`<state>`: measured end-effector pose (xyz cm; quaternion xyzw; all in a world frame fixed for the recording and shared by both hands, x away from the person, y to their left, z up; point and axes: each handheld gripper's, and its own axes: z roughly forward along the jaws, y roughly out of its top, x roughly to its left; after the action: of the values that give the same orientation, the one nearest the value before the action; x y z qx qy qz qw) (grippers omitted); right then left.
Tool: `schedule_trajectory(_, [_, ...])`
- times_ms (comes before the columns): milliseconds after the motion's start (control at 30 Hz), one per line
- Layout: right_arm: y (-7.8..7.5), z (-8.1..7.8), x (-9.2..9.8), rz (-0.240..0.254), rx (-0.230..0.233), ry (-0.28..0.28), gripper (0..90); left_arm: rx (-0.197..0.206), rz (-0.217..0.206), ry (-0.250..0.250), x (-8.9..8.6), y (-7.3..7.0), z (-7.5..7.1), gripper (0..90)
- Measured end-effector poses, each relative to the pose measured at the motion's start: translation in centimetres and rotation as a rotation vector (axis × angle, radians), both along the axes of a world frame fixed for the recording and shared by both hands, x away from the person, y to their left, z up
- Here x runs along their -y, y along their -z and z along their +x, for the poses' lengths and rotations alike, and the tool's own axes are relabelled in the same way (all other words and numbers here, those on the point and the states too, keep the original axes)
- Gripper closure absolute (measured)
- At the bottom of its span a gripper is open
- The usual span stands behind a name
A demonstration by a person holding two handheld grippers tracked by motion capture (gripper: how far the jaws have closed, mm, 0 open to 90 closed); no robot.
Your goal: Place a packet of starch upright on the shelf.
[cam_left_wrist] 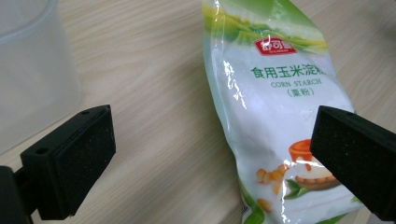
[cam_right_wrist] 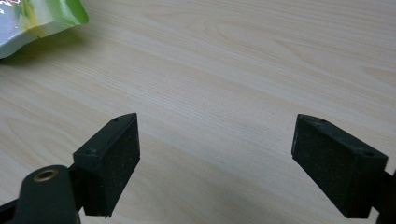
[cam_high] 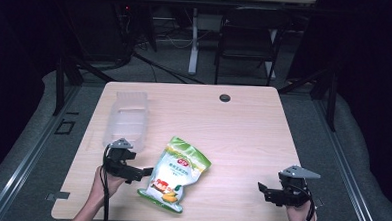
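Green-and-white corn starch bag (cam_high: 175, 173) is lying flat on the wooden table (cam_high: 243, 127) | left gripper (cam_high: 140, 174) is reaching beside it, jaws wide, empty | right gripper (cam_high: 263, 189) is waiting far off, jaws wide, empty | next: probably closing on the bag's edge

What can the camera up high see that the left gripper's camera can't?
The high view alone takes in the whole table, both hands, the right gripper far from the bag, a black cap near the far edge, and a chair behind. The left gripper view alone lets you read "CORN STARCH" on the bag and see its pictured corn up close. Both views share the bag, the clear tub and the open left gripper, with the bag's edge between its jaws.
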<state>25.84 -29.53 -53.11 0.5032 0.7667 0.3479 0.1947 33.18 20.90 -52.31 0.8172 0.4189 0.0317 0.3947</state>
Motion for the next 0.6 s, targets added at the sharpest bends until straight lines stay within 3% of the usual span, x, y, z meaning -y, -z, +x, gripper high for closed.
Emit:
schedule_trajectory(333, [-0.1, -1.5, -0.2, 0.006, 0.036, 0.067, 14.3, 0.006, -0.031, 0.053, 1.8, -0.6, 1.1, 1.6])
schedule_trajectory(500, [0.3, -1.1, -0.2, -0.001, 0.035, 0.049, 14.6, -0.006, -0.035, 0.092, 3.2, -0.7, 2.1, 1.3])
schedule_trajectory(600, [0.4, -0.7, 0.0, 0.000, 0.048, 0.069, 14.5, -0.009, -0.028, 0.105, 4.1, -0.7, 2.5, 2.0])
